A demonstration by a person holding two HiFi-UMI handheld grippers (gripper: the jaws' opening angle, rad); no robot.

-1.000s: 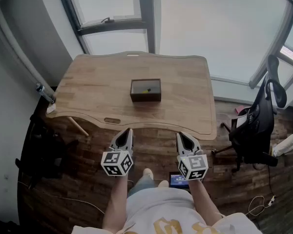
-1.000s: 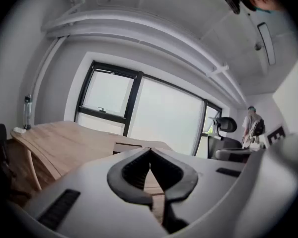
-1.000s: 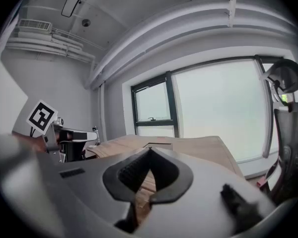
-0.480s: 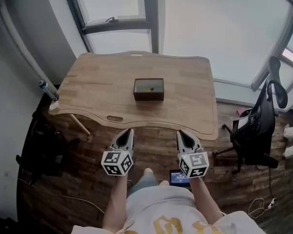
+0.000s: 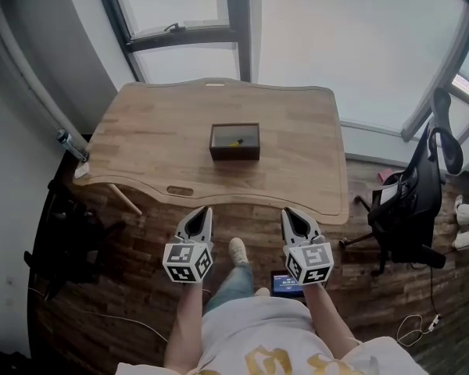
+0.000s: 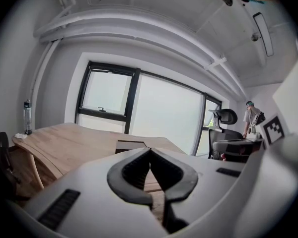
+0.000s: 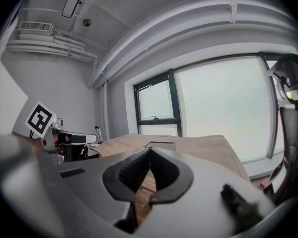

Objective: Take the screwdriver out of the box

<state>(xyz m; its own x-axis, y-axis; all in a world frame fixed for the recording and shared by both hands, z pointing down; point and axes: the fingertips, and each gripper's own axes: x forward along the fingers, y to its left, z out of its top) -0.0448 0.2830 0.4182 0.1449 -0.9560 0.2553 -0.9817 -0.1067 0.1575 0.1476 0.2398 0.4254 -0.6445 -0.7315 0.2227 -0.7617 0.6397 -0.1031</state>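
A dark open box (image 5: 234,141) stands in the middle of the wooden table (image 5: 156,131). Inside it lies a screwdriver with a yellow part (image 5: 235,141), mostly hidden by the box wall. My left gripper (image 5: 203,212) and right gripper (image 5: 289,215) hover side by side off the table's near edge, well short of the box. Both are shut, tips touching, with nothing between them. In the left gripper view the box (image 6: 130,145) shows just beyond the closed tips (image 6: 149,150); in the right gripper view the box (image 7: 160,145) sits above the closed tips (image 7: 150,150).
A black office chair (image 5: 414,201) stands to the right of the table. A bottle (image 5: 69,145) sits at the table's left corner. A phone (image 5: 284,286) lies on the wooden floor near my feet. Windows run behind the table. A person (image 6: 251,120) stands far right.
The head view has shifted slightly; the grippers hold the same place. One foot has stepped forward between the grippers.
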